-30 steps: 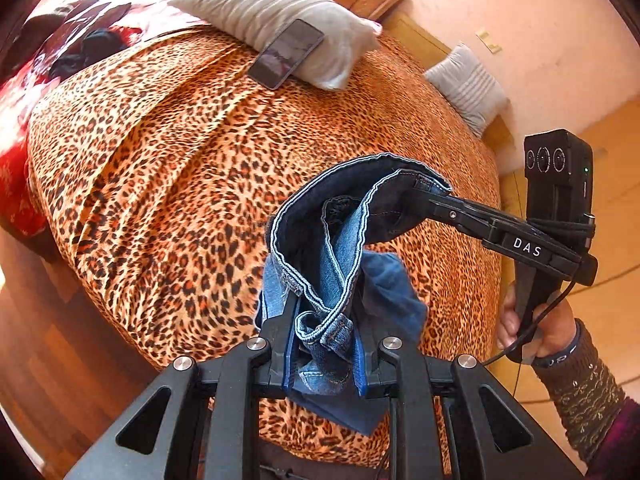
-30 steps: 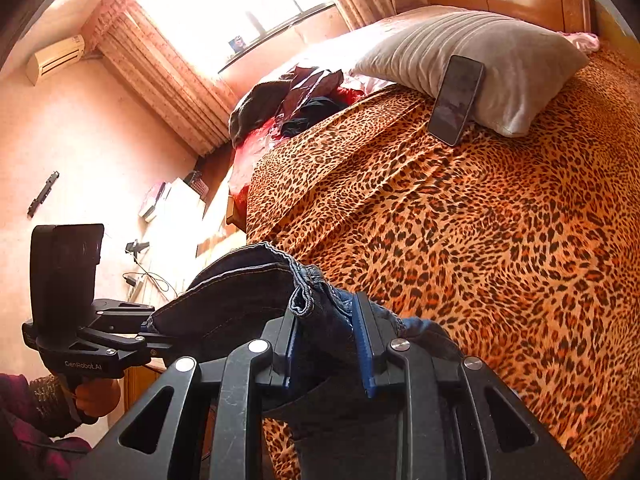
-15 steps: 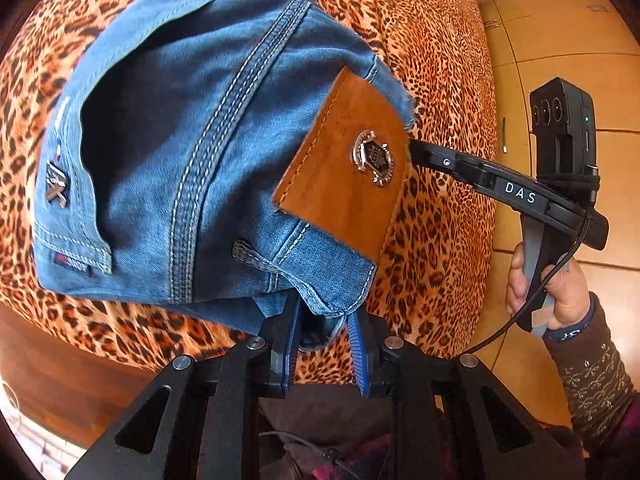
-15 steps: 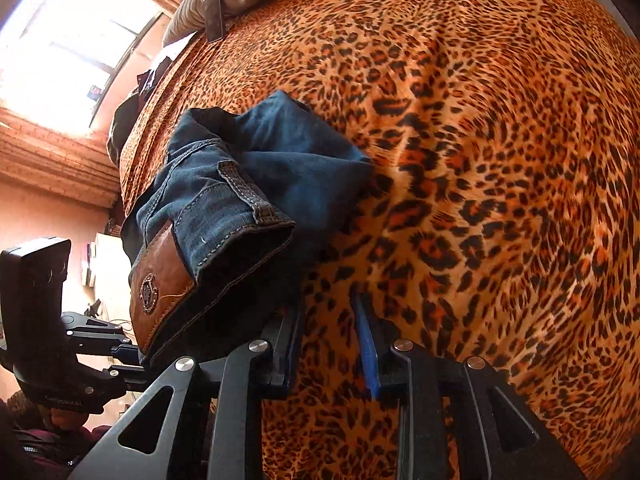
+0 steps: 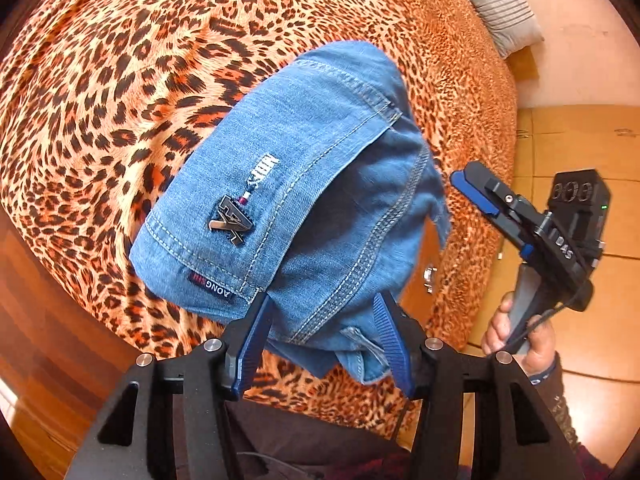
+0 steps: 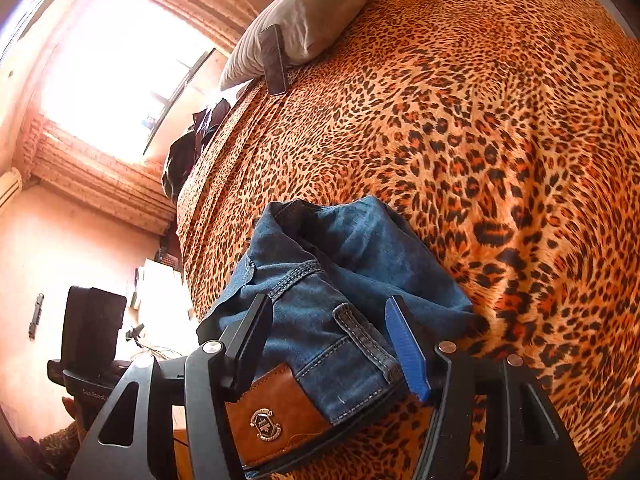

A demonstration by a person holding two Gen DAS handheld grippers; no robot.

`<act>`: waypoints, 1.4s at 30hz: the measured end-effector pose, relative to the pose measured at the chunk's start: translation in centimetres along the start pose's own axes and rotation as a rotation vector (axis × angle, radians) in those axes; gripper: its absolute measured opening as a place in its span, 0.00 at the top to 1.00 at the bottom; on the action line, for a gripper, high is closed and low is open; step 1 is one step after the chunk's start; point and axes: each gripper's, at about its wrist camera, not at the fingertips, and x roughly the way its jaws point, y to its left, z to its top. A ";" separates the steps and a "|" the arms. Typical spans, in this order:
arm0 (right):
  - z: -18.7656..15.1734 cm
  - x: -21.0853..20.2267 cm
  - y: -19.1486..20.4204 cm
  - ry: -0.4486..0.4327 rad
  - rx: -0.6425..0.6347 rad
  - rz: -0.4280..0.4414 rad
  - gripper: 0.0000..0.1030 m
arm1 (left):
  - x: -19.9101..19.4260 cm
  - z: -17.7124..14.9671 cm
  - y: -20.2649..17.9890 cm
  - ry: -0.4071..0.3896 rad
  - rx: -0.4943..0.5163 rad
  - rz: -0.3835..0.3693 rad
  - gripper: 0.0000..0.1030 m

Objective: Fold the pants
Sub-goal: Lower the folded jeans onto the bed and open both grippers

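The blue jeans (image 5: pixel 320 184) lie in a folded bundle on the leopard-print bed (image 5: pixel 120 80), near its front edge. A back pocket with a metal badge faces up. In the right wrist view the jeans (image 6: pixel 344 280) show a brown leather waistband patch (image 6: pixel 276 416). My left gripper (image 5: pixel 326 340) is open, its jaws standing on either side of the bundle's near edge. My right gripper (image 6: pixel 336 344) is open too, jaws astride the waistband corner. The right gripper also shows in the left wrist view (image 5: pixel 476 192), beside the bundle's right side.
A grey pillow (image 6: pixel 308 16) with a phone (image 6: pixel 274 60) leaning on it lies at the head of the bed. Dark clothes (image 6: pixel 188 152) sit at the far side. A second grey pillow (image 5: pixel 500 8) lies by the wall. Wooden floor (image 5: pixel 36 320) borders the bed.
The jeans went from held up in both shut grippers to lying on the bed. Both grippers have opened and let go of the denim.
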 end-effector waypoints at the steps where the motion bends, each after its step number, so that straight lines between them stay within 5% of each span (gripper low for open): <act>1: -0.2 0.9 0.8 0.024 -0.045 -0.032 0.46 | 0.9 -0.1 0.0 0.022 0.000 0.014 0.50; 5: -3.1 5.2 0.4 0.219 -0.163 -0.197 0.49 | 4.2 -1.3 0.6 0.115 0.004 0.076 0.48; 9: -0.7 2.5 1.4 0.171 -0.159 -0.144 0.44 | 0.4 -1.7 1.6 0.055 -0.022 -0.027 0.51; 12: 2.7 0.8 2.2 0.085 -0.092 -0.023 0.37 | -3.6 -1.4 3.1 -0.055 -0.021 -0.017 0.43; 15: 5.8 3.0 3.4 0.076 -0.057 0.017 0.31 | -4.3 0.2 5.6 -0.098 -0.126 -0.003 0.40; 18: 7.0 6.9 4.7 0.113 -0.052 -0.031 0.32 | -2.7 1.0 7.2 -0.067 -0.225 -0.022 0.42; 20: 7.0 9.1 5.6 0.162 -0.070 -0.026 0.62 | -1.4 0.9 6.9 -0.065 -0.208 0.020 0.43; 21: 7.0 10.0 6.0 0.176 -0.107 -0.068 0.86 | -1.1 1.0 6.8 -0.066 -0.186 0.049 0.43; 23: 6.6 11.0 6.4 0.170 -0.180 -0.135 0.86 | 0.3 0.9 5.8 -0.066 -0.133 0.126 0.41; 27: 6.3 12.3 4.0 0.220 -0.145 -0.202 0.65 | 2.5 0.3 4.6 -0.030 -0.114 0.151 0.42; 32: 6.1 3.9 3.4 0.076 -0.007 -0.016 0.58 | -1.9 0.0 3.1 -0.019 -0.012 0.136 0.52; 35: 3.4 -0.5 1.5 0.013 0.068 -0.005 0.41 | -4.4 0.9 1.4 -0.052 0.067 0.160 0.50; 42: -6.5 -3.5 -5.3 -0.063 0.401 -0.023 0.39 | -3.0 8.9 -2.8 0.001 0.158 0.174 0.45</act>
